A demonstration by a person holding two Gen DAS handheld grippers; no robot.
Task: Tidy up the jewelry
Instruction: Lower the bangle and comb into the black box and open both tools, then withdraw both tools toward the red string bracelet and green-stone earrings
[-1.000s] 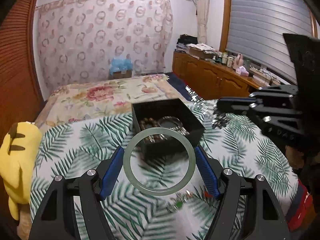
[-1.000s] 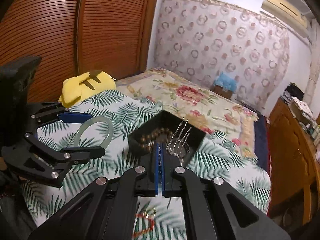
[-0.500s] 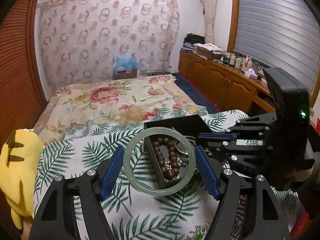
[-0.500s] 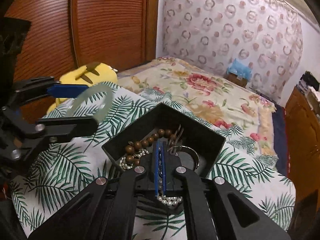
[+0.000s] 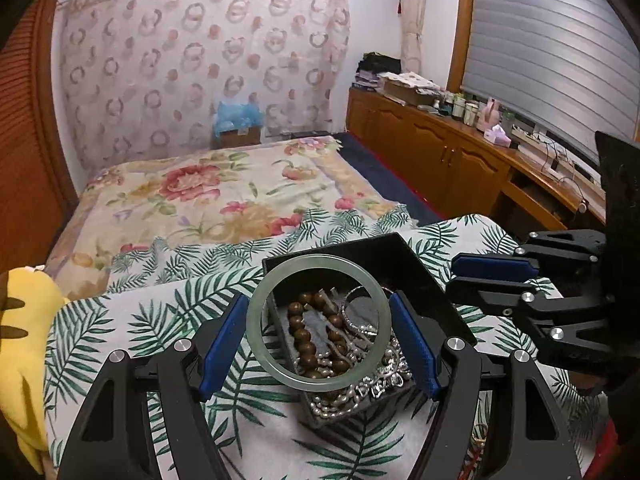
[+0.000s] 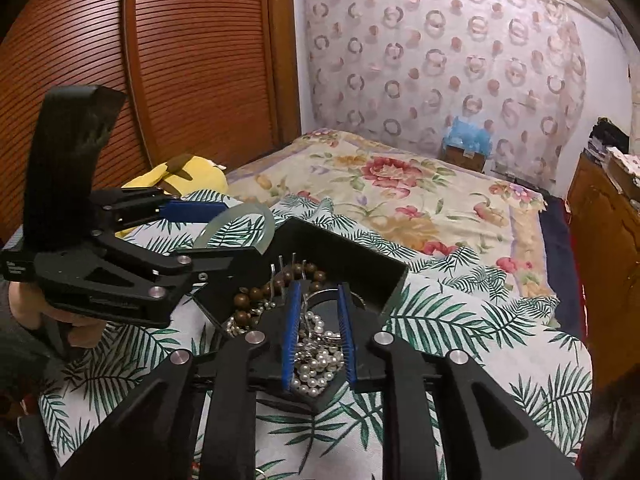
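Palm-leaf cloth (image 5: pixel 132 320) covers the work surface; the black jewelry box (image 5: pixel 400 256) sits on it, crowded with wooden beads (image 5: pixel 304 336), pearls (image 6: pixel 316 364) and silver chain.

My left gripper (image 5: pixel 318 332) clamps the jade bangle (image 5: pixel 256 320) edge-on across its width, directly above the box. The ring faces the camera, so its axis runs along the fingers and there is no long axis; the far rim tips toward the box.

My right gripper (image 6: pixel 318 334) is parted narrowly and empty over the pearls.

Risks, as I judge them: smooth jade slipping from the pads; a drop chipping it on metal; it landing atop the tangle, half out.
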